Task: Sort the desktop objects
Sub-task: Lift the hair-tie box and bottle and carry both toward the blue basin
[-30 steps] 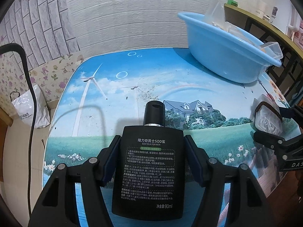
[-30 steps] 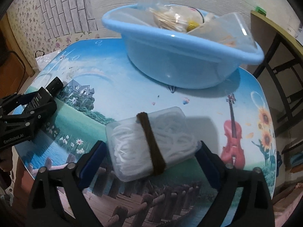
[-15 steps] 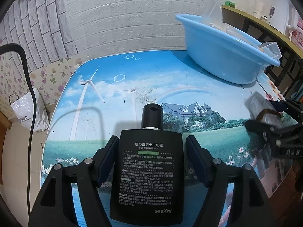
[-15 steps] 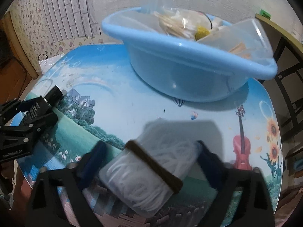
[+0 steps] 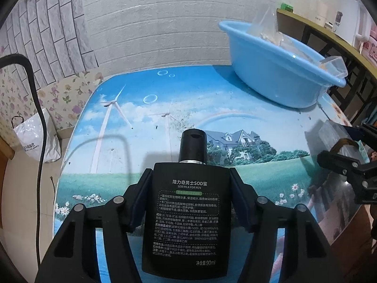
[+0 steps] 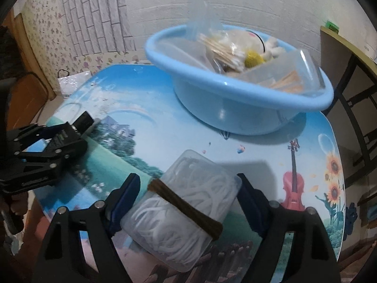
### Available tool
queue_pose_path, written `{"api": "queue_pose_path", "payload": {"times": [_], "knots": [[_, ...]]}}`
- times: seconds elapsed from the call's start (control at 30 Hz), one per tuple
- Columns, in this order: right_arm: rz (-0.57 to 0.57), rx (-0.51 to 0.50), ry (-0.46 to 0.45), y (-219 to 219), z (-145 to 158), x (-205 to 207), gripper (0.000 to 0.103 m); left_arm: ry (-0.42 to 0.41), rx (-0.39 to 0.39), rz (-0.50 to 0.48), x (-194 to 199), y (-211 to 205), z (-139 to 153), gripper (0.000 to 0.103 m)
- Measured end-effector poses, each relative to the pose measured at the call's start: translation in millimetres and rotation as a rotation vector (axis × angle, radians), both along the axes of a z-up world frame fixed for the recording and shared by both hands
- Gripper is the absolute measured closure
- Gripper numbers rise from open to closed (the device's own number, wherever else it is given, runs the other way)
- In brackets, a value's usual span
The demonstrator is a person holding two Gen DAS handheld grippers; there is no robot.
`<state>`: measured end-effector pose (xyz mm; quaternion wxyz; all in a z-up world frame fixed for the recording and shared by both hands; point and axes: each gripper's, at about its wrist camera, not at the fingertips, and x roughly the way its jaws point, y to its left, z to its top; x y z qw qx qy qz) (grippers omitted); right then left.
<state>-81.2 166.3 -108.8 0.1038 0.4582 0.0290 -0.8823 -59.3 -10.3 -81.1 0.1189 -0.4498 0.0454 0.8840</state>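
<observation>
My left gripper [image 5: 190, 195] is shut on a flat black lotion bottle [image 5: 187, 221] with a round black cap, held above the near part of the printed table [image 5: 146, 108]. My right gripper [image 6: 188, 193] is shut on a clear plastic box [image 6: 183, 214] of white floss picks bound by a brown band, tilted and lifted over the table. The light blue basin [image 6: 238, 108] stands at the far right of the table, ahead of the right gripper; it also shows in the left wrist view [image 5: 278, 80]. The left gripper with the bottle shows at left in the right wrist view [image 6: 49, 151].
The basin holds clear plastic boxes, a bag of cotton swabs [image 6: 223, 47] and a yellow item. A black-framed shelf [image 5: 329, 35] stands right of the table. A white bag [image 5: 35, 139] and a black cable [image 5: 35, 99] lie at the left, by the wall.
My right gripper has lifted and tilted the clear box and moved it up toward the basin. My left gripper has risen slightly with the bottle.
</observation>
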Motion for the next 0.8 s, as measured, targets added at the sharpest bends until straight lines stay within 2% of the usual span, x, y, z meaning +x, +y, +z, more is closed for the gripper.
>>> {"api": "queue_pose_path", "payload": {"times": [0.17,0.5,0.8], "knots": [[0.042,-0.052,0.015,0,17,9,0.021,0.02,0.028,0.008,4,-1,16,0.042],[0.116,-0.102,0.138,-2,70,24,0.021,0.063,0.107,-0.011,11,7,59,0.042],[0.1,-0.124,0.183,13,89,17,0.021,0.103,0.144,-0.037,7,22,90,0.042]]}}
